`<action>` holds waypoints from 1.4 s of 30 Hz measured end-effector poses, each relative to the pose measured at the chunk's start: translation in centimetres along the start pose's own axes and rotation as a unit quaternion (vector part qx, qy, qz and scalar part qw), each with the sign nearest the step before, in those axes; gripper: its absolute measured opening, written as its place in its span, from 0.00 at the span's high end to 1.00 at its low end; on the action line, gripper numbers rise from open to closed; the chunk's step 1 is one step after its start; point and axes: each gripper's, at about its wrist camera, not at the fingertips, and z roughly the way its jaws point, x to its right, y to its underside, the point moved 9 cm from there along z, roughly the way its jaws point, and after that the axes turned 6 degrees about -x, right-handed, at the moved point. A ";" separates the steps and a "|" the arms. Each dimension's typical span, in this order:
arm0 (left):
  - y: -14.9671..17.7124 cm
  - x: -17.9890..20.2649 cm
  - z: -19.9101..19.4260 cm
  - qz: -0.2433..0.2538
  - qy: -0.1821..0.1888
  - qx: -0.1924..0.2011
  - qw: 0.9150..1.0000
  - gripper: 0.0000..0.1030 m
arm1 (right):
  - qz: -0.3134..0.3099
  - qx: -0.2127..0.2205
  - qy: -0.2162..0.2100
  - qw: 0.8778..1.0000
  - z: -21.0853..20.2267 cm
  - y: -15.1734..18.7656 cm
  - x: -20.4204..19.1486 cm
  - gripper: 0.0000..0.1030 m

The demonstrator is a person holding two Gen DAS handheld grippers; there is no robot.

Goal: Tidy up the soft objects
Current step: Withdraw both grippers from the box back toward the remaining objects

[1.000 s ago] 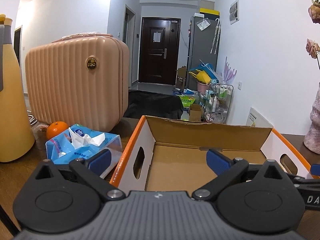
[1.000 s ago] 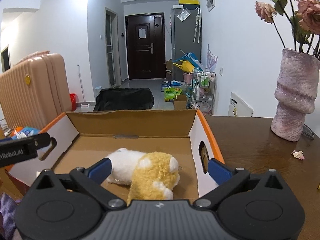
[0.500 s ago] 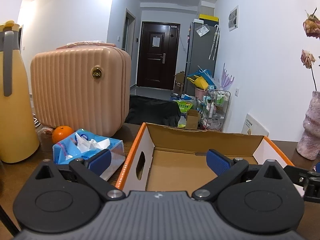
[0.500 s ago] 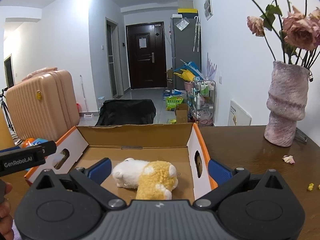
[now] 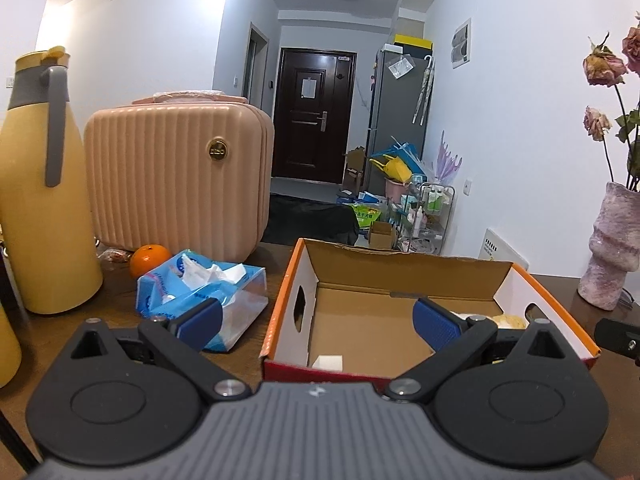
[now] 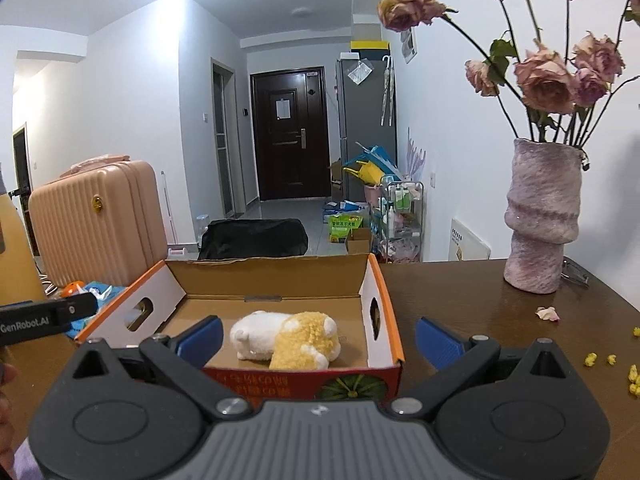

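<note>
Both grippers have drawn back from the cardboard box (image 6: pixel 280 312) since a second ago, so its red front wall now shows in both views. The right gripper (image 6: pixel 318 338) hangs before the box, jaws spread wide and empty; the left gripper (image 5: pixel 316 318) likewise, jaws wide with nothing between them. The plush toy (image 6: pixel 288 340) lies on the box floor, seemingly toward its right wall. The tissue pack (image 5: pixel 200 292) sits on the surface left of the box.

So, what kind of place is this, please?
Most likely a lived-in flat: a wooden table looks down a hallway to a dark entrance door, with a fridge and a pink suitcase nearby.
</note>
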 end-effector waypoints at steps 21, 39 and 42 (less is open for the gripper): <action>3.4 -1.7 -6.0 0.009 0.005 0.004 1.000 0.00 | -0.063 0.033 0.005 0.997 -6.2 4.8 -1.8 0.00; 6.3 -2.0 -10.5 0.033 0.017 0.007 0.999 0.00 | -0.061 0.026 -0.011 0.998 -9.3 8.0 -2.5 0.00; 6.9 -2.3 -11.0 0.040 0.017 0.003 0.999 0.00 | -0.060 0.023 -0.012 0.998 -9.6 8.6 -2.7 0.00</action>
